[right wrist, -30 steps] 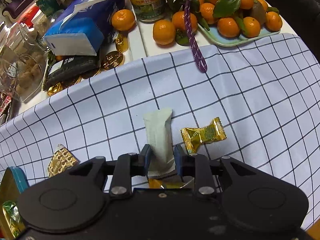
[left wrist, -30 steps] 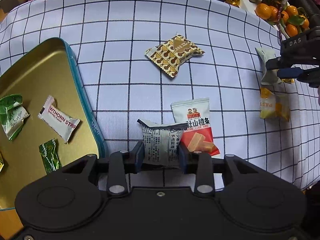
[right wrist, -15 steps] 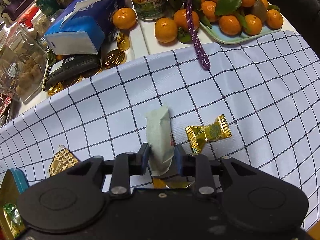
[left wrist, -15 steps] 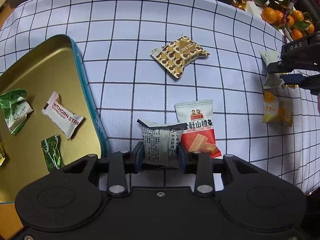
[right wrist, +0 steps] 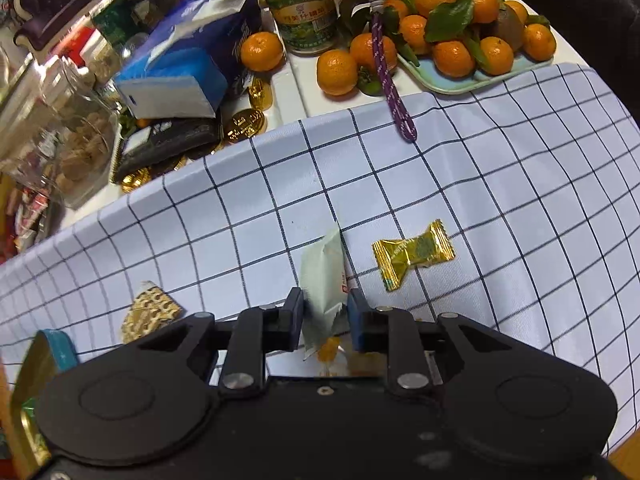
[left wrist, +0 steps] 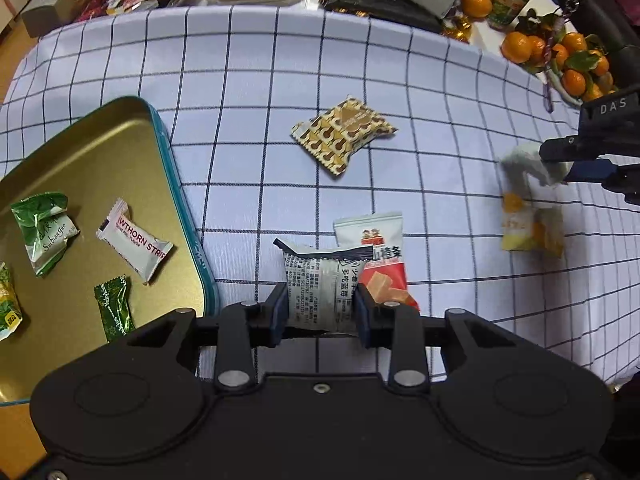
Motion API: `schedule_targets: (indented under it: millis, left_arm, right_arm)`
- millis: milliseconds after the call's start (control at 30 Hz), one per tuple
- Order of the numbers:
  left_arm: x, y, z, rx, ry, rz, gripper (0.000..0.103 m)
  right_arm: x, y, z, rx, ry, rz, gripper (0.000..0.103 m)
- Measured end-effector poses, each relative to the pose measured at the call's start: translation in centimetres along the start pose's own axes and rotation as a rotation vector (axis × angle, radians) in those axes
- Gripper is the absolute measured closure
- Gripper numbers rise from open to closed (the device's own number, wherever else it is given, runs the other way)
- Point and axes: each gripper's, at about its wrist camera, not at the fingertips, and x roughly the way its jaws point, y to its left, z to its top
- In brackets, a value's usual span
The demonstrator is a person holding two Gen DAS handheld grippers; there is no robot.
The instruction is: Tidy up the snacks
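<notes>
Snacks lie scattered on a checked cloth over the worktop. Left hand-held gripper pinches a grey printed packet, clamped across its width, long axis pointing away from the camera, serrated end outward. Behind it lies a white-and-red packet, partly hidden, long axis parallel. Right hand-held gripper pinches a pale green packet; jaws have just been closing on it. Its long axis runs forward along the fingers, leaning slightly right, far end outermost. Gold-wrapped candy lies just right of it on the cloth. Brown patterned packet lies mid-cloth. Gold tin at left holds several wrapped sweets.
</notes>
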Motion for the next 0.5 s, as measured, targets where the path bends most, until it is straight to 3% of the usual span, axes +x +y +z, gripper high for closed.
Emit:
schedule_targets:
  millis: [200, 333, 500]
  left_arm:
    - [-3.3, -0.3, -0.5, 0.019, -0.079, -0.012, 0.061]
    - [-4.1, 0.3, -0.9, -0.007, -0.092, -0.005, 0.061]
    - [-4.7, 1.1, -1.8, -0.026, -0.105, 0.024, 0.061]
  right_arm:
    - [-3.6, -1.7, 0.1, 0.042, -0.029, 0.026, 0.083]
    - [-5.2, -2.1, -0.5, 0.039, -0.050, 0.007, 0.084]
    - [-4.9, -2.2, -1.8, -0.005, 0.016, -0.035, 0.084]
